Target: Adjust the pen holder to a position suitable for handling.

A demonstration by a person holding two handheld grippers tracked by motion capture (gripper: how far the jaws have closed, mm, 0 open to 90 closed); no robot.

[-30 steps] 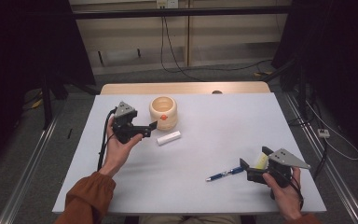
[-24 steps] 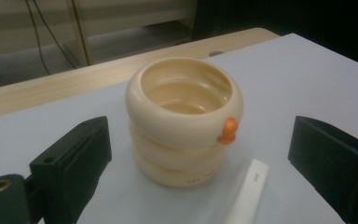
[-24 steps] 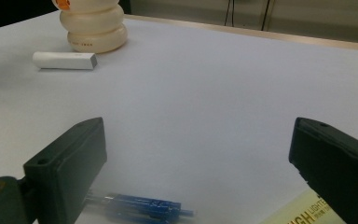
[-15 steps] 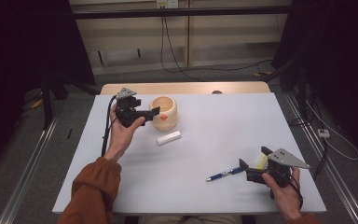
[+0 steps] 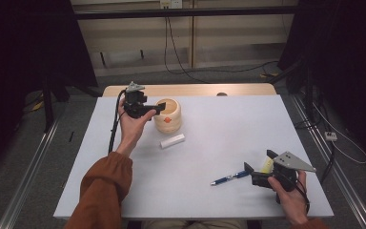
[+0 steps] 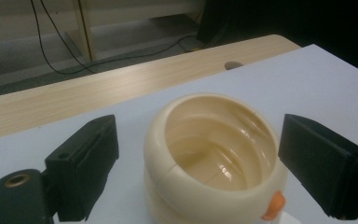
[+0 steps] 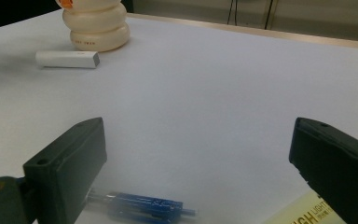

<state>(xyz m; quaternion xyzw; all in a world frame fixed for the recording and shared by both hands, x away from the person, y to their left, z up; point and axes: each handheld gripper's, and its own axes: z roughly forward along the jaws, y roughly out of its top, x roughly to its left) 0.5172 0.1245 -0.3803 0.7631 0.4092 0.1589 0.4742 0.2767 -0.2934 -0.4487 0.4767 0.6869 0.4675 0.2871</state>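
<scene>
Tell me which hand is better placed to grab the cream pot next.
Left, most likely. The left gripper hovers at the cream pot, its open fingers straddling the rim without touching; they have just been closing a little. The right gripper sits across the table beside the blue pen.

Grey floor [image 5: 38, 157], dark curtains [image 5: 24, 57], wooden shelving [image 5: 190, 43]
</scene>
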